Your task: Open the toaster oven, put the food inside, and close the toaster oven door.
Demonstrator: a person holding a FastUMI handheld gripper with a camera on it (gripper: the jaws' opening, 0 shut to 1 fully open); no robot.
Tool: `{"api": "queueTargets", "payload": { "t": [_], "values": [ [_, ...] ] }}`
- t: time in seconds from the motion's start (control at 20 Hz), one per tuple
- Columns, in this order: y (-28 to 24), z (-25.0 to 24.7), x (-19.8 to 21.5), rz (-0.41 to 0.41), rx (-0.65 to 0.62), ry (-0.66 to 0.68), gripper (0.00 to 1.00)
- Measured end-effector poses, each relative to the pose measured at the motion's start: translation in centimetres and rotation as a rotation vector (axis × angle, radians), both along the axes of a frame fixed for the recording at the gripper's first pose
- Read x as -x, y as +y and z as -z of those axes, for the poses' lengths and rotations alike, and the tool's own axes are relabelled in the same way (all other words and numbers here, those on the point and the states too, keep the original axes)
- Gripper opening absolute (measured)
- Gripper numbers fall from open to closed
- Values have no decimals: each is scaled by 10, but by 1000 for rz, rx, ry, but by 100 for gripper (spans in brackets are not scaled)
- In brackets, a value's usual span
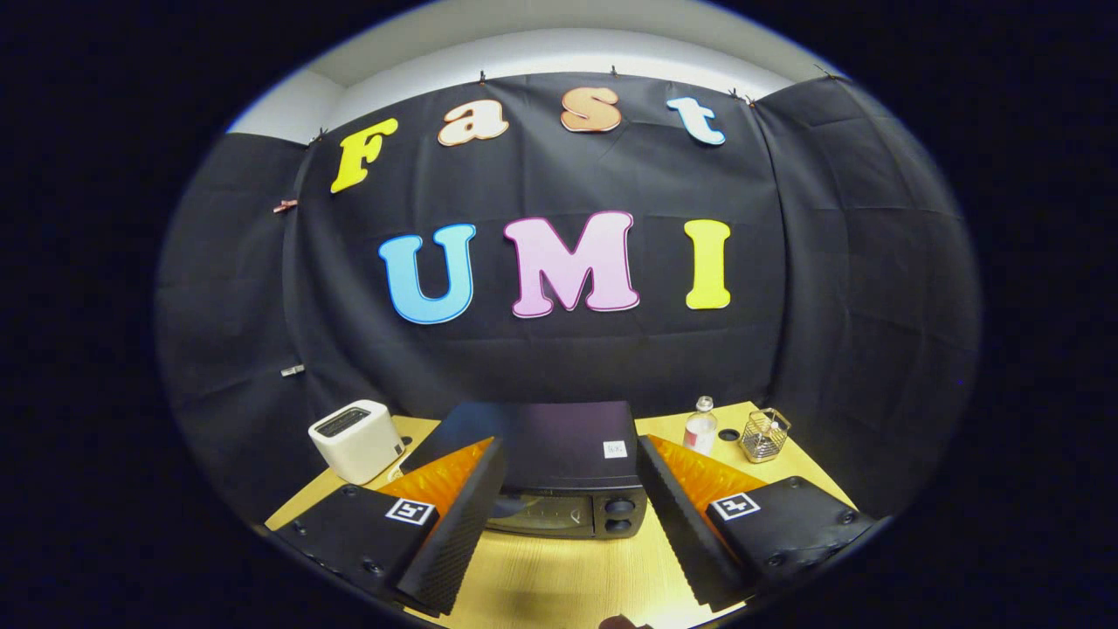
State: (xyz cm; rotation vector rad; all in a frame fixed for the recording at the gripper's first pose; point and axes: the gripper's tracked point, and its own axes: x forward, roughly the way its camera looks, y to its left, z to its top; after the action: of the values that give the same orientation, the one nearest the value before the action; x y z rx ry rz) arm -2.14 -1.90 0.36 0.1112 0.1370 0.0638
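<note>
A black toaster oven (pixel 568 454) stands on the wooden table (pixel 559 577), just ahead of my fingers, its glass door (pixel 540 514) shut and two knobs (pixel 619 515) on its right side. My gripper (pixel 572 533) is open, its two fingers spread wide with the oven's front showing in the gap between them. Nothing is held between the fingers. A small dark shape (pixel 622 622) sits at the table's near edge below the fingers; I cannot tell what it is.
A white pop-up toaster (pixel 356 439) stands left of the oven at the back of the table. Right of the oven are a small clear bottle (pixel 700 426) and a wire basket (pixel 765 434). Black cloth walls close the booth behind and at both sides.
</note>
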Motion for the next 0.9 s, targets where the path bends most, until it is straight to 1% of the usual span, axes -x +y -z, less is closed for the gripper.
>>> {"api": "queueTargets", "payload": {
  "t": [0.35, 0.9],
  "values": [
    [-9, -11, 2, 31, -10, -27, 98],
    [-6, -15, 6, 14, 24, -38, 98]
  ]
}}
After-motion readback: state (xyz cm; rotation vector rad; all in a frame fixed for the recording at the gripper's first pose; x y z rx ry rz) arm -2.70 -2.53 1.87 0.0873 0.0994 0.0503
